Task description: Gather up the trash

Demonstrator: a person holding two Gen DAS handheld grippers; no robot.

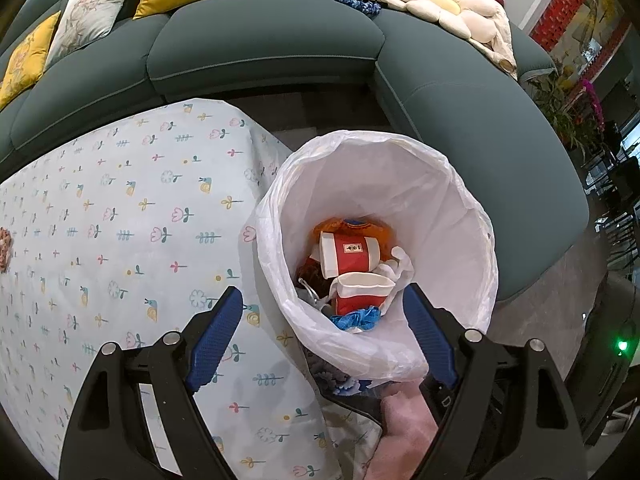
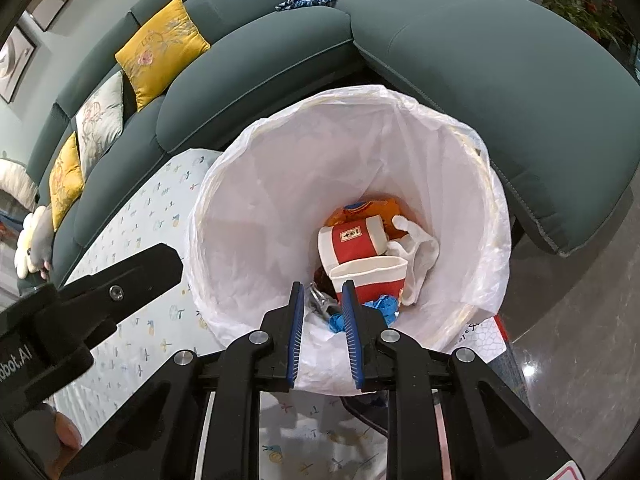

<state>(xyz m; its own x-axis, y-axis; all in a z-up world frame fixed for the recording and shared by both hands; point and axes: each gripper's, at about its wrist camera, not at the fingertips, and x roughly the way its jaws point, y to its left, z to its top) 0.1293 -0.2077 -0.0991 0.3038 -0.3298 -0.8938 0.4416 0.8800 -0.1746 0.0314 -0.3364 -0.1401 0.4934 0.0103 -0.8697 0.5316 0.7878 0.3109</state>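
A trash bin with a white liner (image 1: 440, 208) (image 2: 280, 184) stands beside the table. Inside lie two red-and-white paper cups (image 1: 348, 256) (image 2: 352, 240), an orange wrapper (image 1: 352, 226) (image 2: 368, 208), a white crumpled bag (image 2: 420, 256) and something blue (image 1: 356, 318) (image 2: 380, 306). My left gripper (image 1: 324, 308) is open and empty at the bin's near rim, one finger over the table. My right gripper (image 2: 322, 300) is nearly closed over the bin's near rim, holding nothing that I can see. The left gripper's body (image 2: 100, 292) shows in the right wrist view.
The table has a light floral tablecloth (image 1: 120, 220) (image 2: 140, 220). A dark green sofa (image 1: 260, 52) (image 2: 480, 60) with yellow and pale cushions curves behind the table and bin. A pink crocheted item (image 1: 5, 248) lies at the table's left edge. Grey floor (image 2: 580, 320) lies to the right.
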